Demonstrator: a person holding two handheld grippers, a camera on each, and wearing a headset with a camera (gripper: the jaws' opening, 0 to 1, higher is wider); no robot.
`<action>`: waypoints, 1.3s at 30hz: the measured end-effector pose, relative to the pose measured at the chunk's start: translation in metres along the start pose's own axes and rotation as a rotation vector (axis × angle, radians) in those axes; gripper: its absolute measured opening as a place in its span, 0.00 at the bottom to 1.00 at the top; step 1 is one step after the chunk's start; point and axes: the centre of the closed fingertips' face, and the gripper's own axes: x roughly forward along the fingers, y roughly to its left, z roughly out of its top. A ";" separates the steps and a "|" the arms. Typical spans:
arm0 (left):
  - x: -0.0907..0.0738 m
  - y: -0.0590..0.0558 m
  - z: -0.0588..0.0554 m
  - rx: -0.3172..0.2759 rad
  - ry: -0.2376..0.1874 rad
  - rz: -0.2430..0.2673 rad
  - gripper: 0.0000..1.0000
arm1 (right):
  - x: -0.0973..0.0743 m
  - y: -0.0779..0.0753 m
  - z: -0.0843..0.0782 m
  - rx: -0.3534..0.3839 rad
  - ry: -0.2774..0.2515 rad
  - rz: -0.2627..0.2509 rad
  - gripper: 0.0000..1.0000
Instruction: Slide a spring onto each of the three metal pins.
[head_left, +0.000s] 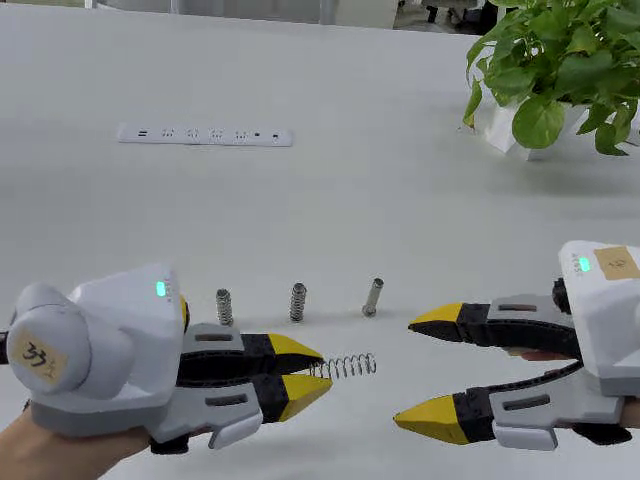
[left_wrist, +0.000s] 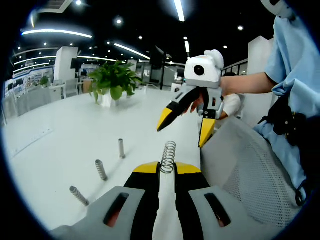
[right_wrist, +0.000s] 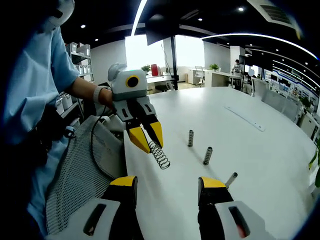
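My left gripper (head_left: 325, 370) is shut on one end of a loose spring (head_left: 346, 366), which sticks out level to the right; in the left gripper view the spring (left_wrist: 169, 156) stands between the shut jaws. Three pins stand in a row on the white table. The left pin (head_left: 224, 307) and the middle pin (head_left: 298, 301) each wear a spring. The right pin (head_left: 373, 297) is bare and tilted. My right gripper (head_left: 405, 372) is open and holds nothing, just right of the spring's free end and in front of the bare pin (right_wrist: 231, 179).
A white power strip (head_left: 205, 135) lies far back on the table (head_left: 400, 200). A potted plant (head_left: 555, 60) stands at the back right. A mesh chair (left_wrist: 250, 170) sits at the table's near edge beside the person in a blue shirt.
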 end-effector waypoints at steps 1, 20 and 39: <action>-0.003 -0.001 0.000 -0.001 -0.003 0.003 0.07 | 0.001 0.003 0.003 -0.005 -0.003 0.022 0.44; -0.018 -0.009 -0.008 -0.003 0.003 0.015 0.07 | 0.027 0.024 0.019 -0.201 0.017 0.188 0.18; -0.018 -0.008 -0.009 -0.012 0.001 0.011 0.07 | 0.034 0.025 0.014 -0.208 0.031 0.213 0.07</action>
